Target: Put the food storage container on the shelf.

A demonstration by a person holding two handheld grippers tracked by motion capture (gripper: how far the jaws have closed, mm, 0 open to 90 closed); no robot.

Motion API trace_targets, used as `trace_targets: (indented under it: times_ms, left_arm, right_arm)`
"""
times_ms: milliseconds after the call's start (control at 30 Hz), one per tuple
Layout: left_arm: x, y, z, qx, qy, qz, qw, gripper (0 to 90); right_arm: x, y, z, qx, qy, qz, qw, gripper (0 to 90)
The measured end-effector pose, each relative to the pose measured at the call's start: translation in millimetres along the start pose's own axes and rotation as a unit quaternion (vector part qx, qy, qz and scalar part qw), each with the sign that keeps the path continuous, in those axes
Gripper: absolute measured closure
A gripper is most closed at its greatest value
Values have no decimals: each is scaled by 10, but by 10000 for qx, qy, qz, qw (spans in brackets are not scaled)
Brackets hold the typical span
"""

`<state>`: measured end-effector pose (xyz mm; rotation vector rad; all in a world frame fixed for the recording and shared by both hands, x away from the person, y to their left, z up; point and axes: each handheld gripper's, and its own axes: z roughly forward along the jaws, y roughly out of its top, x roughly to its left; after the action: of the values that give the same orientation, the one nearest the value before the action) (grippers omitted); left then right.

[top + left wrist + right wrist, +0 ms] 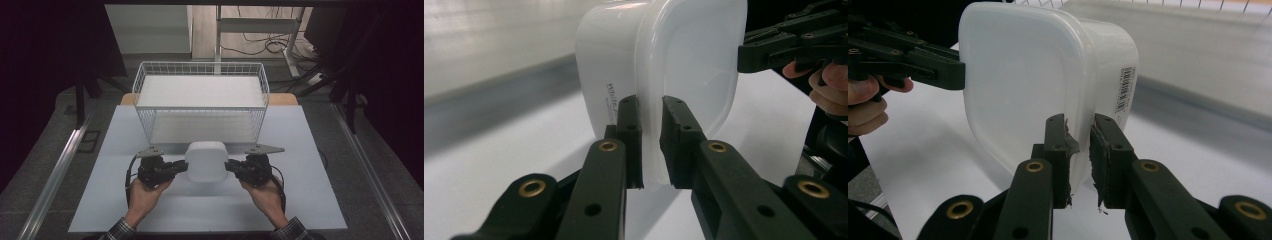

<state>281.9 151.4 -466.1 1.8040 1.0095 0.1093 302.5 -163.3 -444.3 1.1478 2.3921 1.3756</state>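
Note:
A white plastic container [206, 160] with rounded corners is held between my two grippers, in front of the wire basket [141, 75]. It stands on edge, with its broad flat face toward the person. My left gripper [186, 166] is shut on the container's left rim. In the left gripper view my left gripper [650, 104] pinches the thin rim of the container [684, 60]. My right gripper [227, 166] is shut on the opposite rim. In the right gripper view my right gripper [1080, 121] clamps the container [1018, 85] beside a barcode label.
The white wire basket stands at the back of the pale table [300, 200], with a white sheet lying inside it. Metal rails run along both sides of the table. Behind it are a desk frame and cables on the floor.

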Motion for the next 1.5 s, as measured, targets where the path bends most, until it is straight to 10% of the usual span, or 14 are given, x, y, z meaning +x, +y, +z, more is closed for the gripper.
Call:
trace_targets:
  times_ms: [1500]
  left_arm:
    - [-26, 1419, -562, -765, 338, 533, 9951, 800]
  right_arm:
    - [52, 1446, -346, -1089, -48, -471, 9929, 778]
